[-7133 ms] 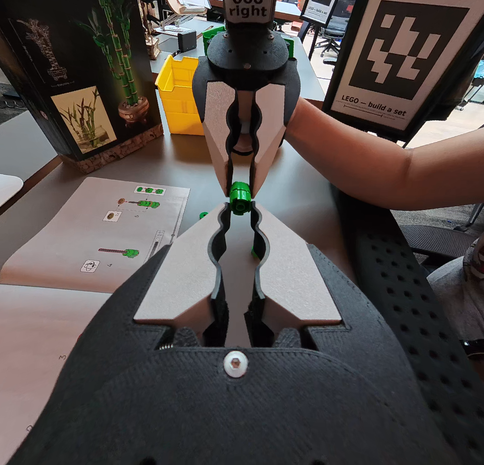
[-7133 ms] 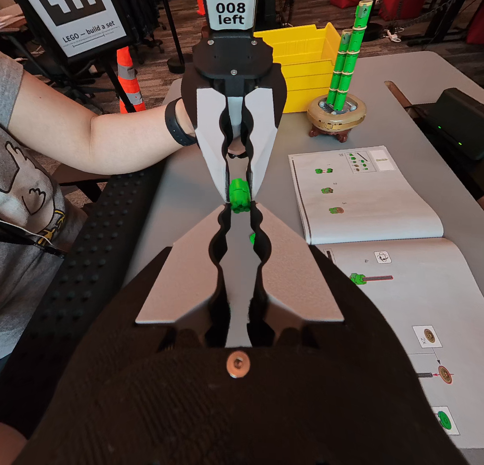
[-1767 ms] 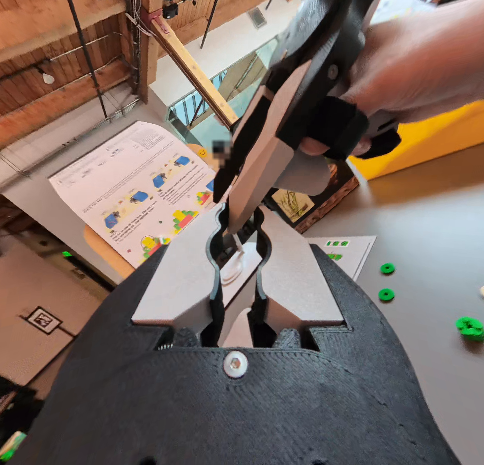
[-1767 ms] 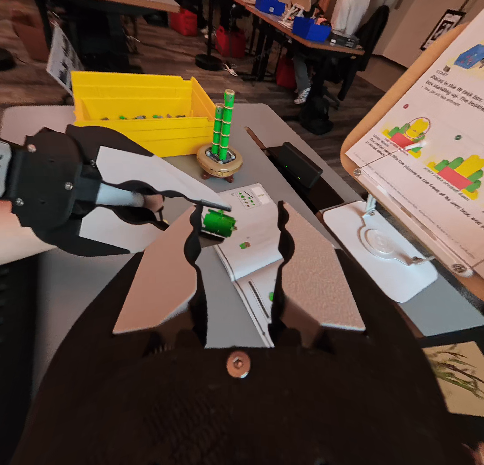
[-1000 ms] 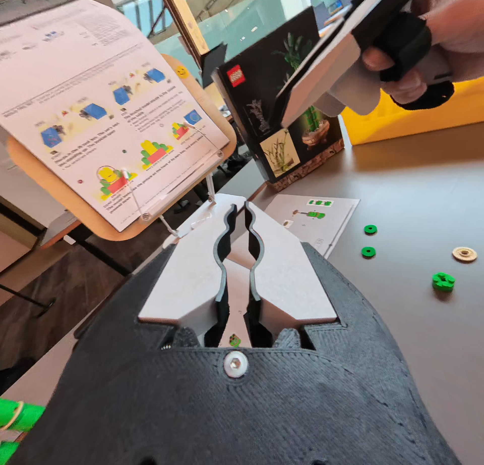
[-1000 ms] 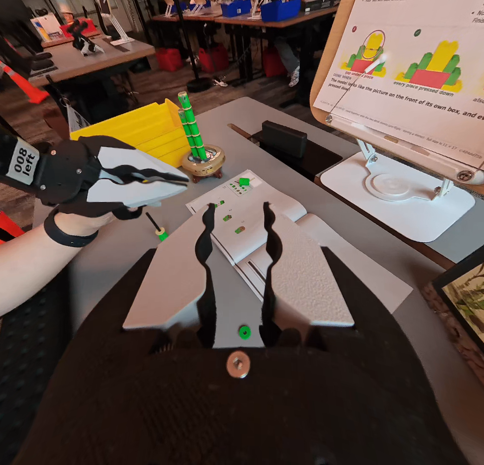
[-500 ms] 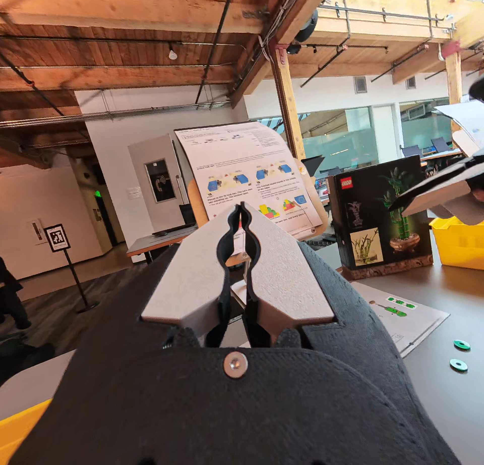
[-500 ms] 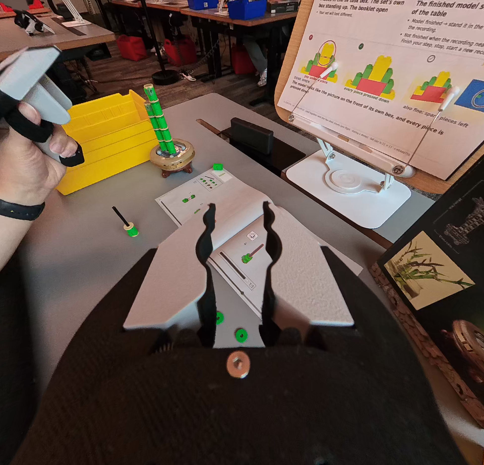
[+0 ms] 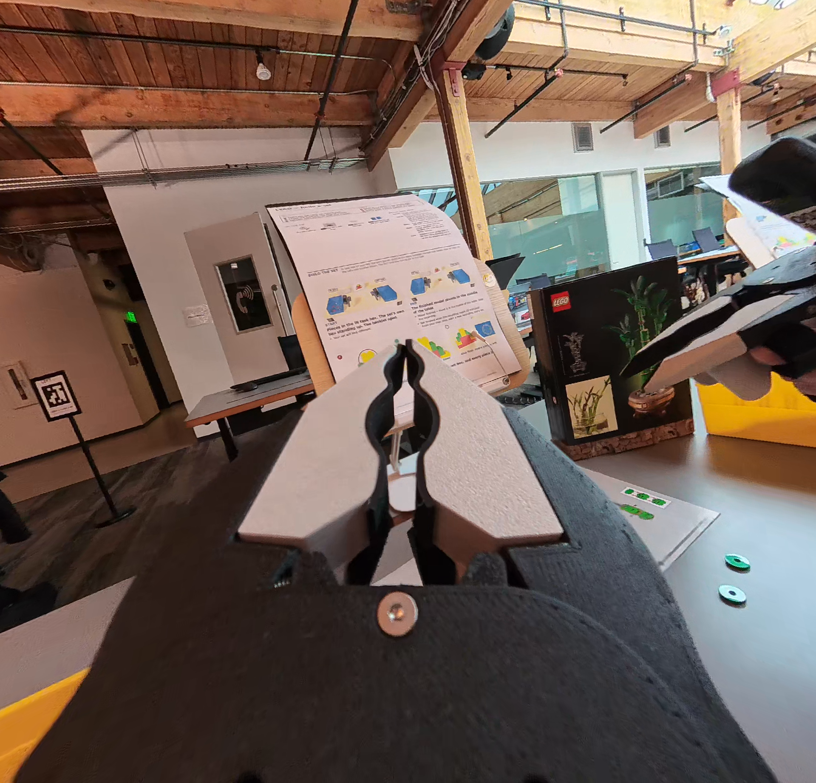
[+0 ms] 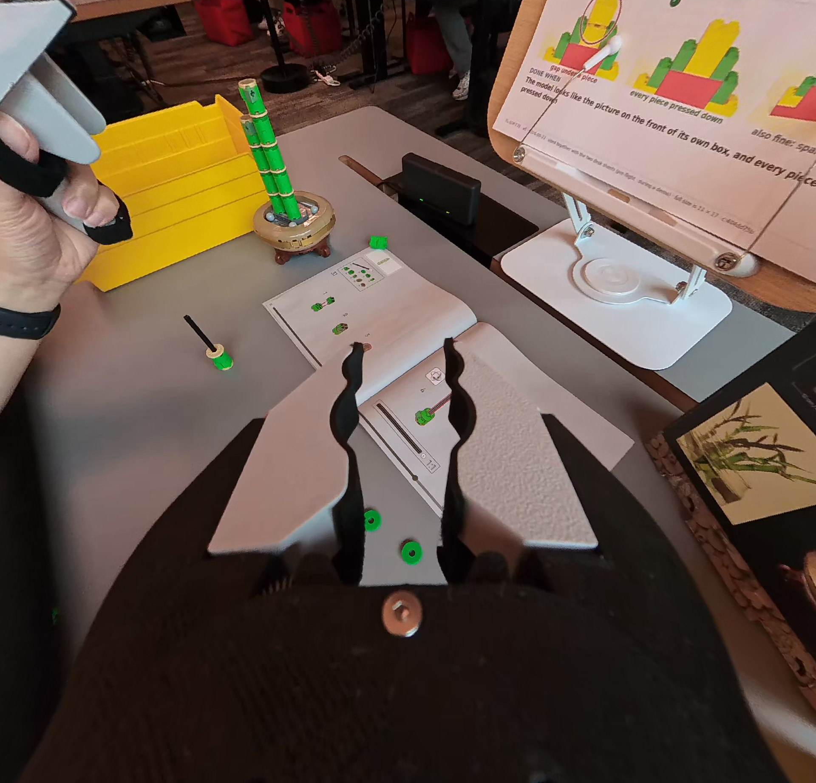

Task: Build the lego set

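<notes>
The left gripper (image 9: pixel 407 355) is lifted off the table and tilted up toward the ceiling beams, its tips pressed together with nothing between them. The right gripper (image 10: pixel 402 347) hangs over the grey table (image 10: pixel 132 408) with a wide gap between its two fingers and nothing in them.

Counted on the table: two flat green rings (image 10: pixel 411 552) side by side just below the right gripper; one black rod with a green and tan piece on its end (image 10: pixel 208 342), lying alone left of the booklet; one small green piece (image 10: pixel 378 242) at the booklet's far corner; one open instruction booklet (image 10: pixel 388 320) showing numbered steps. One round tan pot (image 10: pixel 295 227) holds two upright green bamboo stalks (image 10: pixel 269 157), the taller behind, just in front of one yellow bin (image 10: pixel 176 179).

One dark box (image 9: pixel 618 347) with bamboo pictures and a red brand logo stands at the table edge. One printed sheet with coloured brick drawings (image 10: pixel 684 77) sits on a white stand (image 10: pixel 618 285); a black-and-white marker sign (image 9: pixel 56 394) stands on the floor
</notes>
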{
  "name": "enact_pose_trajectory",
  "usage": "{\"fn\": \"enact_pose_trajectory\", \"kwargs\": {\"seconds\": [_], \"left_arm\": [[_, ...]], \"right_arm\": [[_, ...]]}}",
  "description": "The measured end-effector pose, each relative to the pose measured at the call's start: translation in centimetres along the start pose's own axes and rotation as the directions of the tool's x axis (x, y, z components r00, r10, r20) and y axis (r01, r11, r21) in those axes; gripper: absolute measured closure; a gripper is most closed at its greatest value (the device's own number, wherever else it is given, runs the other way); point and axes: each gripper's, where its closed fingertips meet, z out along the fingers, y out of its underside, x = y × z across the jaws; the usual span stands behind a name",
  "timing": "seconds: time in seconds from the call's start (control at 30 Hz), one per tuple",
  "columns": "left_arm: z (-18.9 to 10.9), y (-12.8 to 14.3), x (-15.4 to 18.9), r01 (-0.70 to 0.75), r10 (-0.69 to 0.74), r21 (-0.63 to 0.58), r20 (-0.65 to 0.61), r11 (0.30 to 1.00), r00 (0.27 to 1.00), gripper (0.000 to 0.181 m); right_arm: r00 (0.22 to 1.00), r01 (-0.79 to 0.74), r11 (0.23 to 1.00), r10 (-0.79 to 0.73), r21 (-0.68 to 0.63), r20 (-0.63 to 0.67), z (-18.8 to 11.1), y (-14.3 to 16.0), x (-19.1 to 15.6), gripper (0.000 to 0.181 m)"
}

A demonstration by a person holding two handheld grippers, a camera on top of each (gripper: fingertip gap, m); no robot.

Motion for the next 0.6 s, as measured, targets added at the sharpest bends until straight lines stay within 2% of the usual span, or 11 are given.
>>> {"fn": "enact_pose_trajectory", "kwargs": {"seconds": [0.3,0.6], "left_arm": [[0.1,-0.3,0.7,0.024,-0.025,-0.013,-0.055,1.0,0.998,0.181],[0.3,0.4,1.0,0.049,-0.053,-0.043,-0.086,0.998,0.995,0.181]], "right_arm": [[0.999,0.019,0.999,-0.018,-0.038,0.035,1.3,0.5,-1.0,0.144],[0.997,0.073,0.994,-0.069,-0.084,0.044,1.8,1.3,-1.6,0.142]]}}
